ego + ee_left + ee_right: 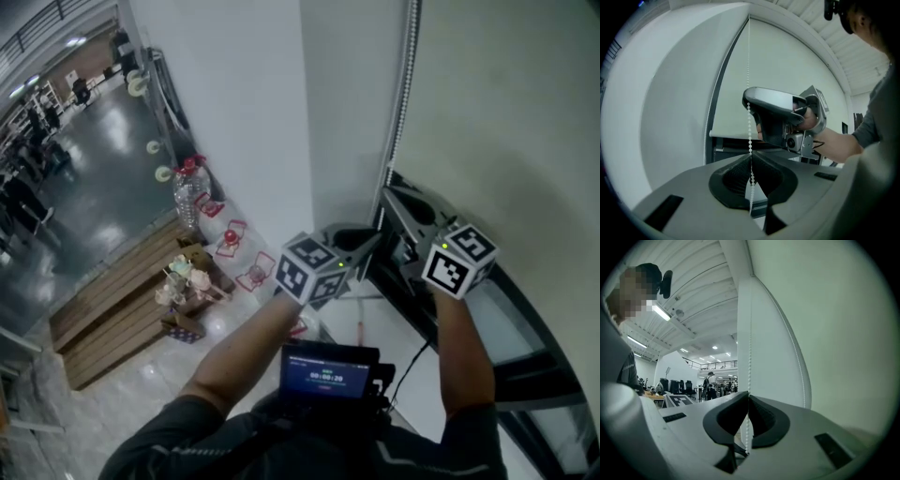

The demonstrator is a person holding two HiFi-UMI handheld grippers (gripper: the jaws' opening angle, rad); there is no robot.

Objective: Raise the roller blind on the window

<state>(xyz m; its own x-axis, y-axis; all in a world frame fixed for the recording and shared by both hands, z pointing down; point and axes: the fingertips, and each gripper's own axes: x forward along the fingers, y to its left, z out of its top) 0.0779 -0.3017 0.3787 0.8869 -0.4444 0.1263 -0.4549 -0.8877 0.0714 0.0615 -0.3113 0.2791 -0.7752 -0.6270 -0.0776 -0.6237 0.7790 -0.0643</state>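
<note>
The pale roller blind (506,112) hangs over the window, its bottom bar (733,134) above the dark window frame (530,361). A white bead chain (404,89) runs down its left edge. My right gripper (391,194) is the upper one and is shut on the chain (749,366), which passes between its closed jaws. My left gripper (373,242) sits just below it and is also shut on the bead chain (750,131). The left gripper view shows the right gripper (748,104) with the hand behind it. A second strand (800,373) hangs free to the right.
A white wall column (262,112) stands left of the window. Far below to the left are a water bottle (190,192), small red stands (230,239), a box of items (186,281) and wooden planks (112,314). A screen device (330,371) sits at my chest.
</note>
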